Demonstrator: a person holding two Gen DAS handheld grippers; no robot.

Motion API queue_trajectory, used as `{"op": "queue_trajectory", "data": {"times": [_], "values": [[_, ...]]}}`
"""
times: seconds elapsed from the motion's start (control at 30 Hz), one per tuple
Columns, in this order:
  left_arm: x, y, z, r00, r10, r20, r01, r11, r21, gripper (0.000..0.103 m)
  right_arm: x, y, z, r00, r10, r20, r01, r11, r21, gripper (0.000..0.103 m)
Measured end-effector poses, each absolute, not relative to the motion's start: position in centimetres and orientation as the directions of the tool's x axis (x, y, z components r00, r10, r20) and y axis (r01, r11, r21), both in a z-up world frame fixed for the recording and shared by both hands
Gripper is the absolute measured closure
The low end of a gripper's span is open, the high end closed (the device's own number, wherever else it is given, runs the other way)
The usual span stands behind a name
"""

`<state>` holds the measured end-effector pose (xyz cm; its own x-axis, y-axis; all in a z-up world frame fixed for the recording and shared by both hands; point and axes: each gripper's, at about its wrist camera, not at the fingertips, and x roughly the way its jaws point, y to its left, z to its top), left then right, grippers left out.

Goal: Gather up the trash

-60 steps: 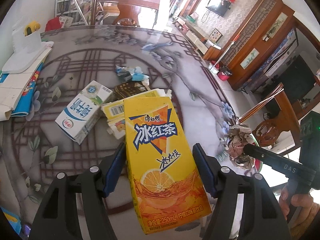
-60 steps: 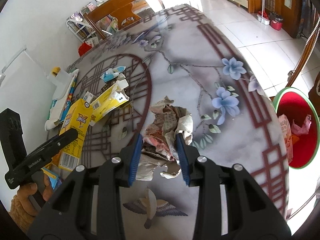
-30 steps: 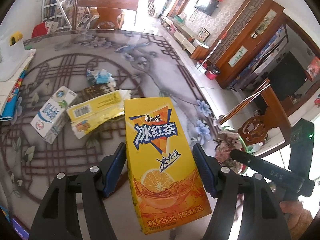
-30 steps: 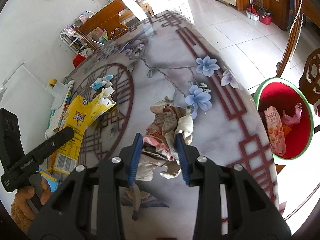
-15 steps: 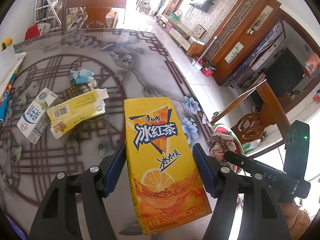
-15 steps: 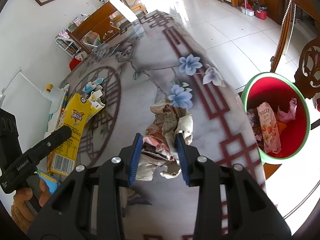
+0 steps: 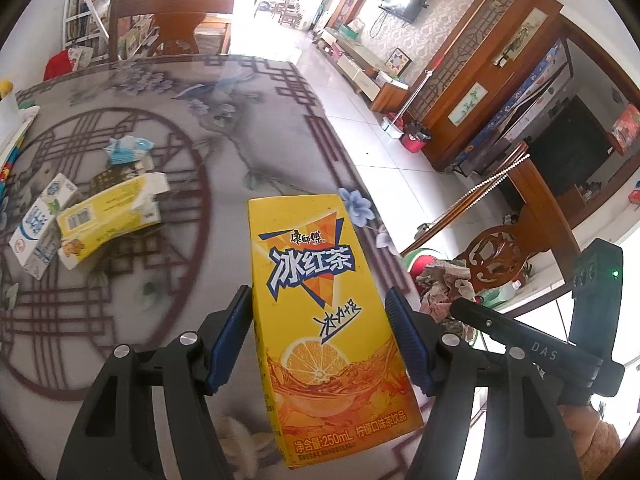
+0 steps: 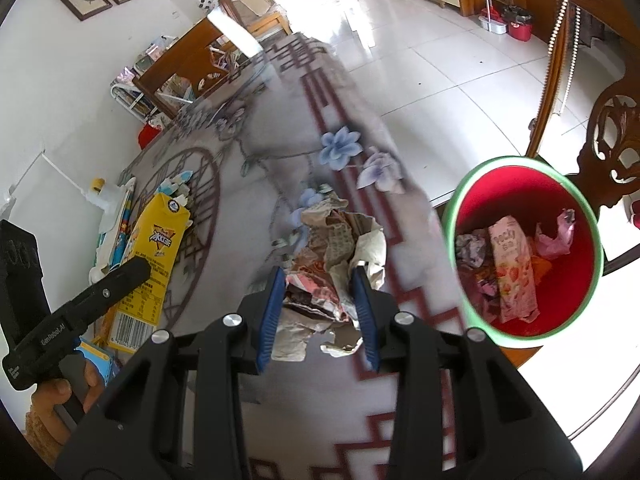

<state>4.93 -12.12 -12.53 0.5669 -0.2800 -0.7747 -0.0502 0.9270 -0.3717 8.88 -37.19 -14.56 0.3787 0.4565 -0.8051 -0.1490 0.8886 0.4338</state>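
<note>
While the left gripper (image 7: 320,340) clamps an iced tea carton (image 7: 324,320), the right gripper (image 8: 320,312) pinches crumpled paper (image 8: 340,256) beside the red bin (image 8: 592,248). Both loads are mid-carry. Next, each needs positioning over the bin before its fingers let go.

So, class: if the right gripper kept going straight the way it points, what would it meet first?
Probably the tabletop. The right gripper, shut on crumpled paper, aims there; the red bin lies off to the side. Depth is unclear.

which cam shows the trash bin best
The right wrist view: the red bin shows its whole green rim and the wrappers inside. In the left wrist view only a sliver peeks out behind the crumpled paper.
</note>
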Motion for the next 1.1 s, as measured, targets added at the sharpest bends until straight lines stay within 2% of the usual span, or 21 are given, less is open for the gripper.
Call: {"op": "queue_trajectory", "data": {"times": [0.47,1.1], "values": [[7.0,-20.9,-11.2,0.568,-0.316,-0.76,0.046,0.934,-0.354,0.039,9.8,-46.2,-14.3,0.436,0.435,-0.788,-0.068,0.889,0.453,0.068],[11.0,-31.9,-11.9,0.462,-0.415,-0.784,0.247,0.909,-0.335,0.039,8.6,-57.4,-15.6,0.506,0.359,-0.784,0.158,0.855,0.493,0.068]]}}
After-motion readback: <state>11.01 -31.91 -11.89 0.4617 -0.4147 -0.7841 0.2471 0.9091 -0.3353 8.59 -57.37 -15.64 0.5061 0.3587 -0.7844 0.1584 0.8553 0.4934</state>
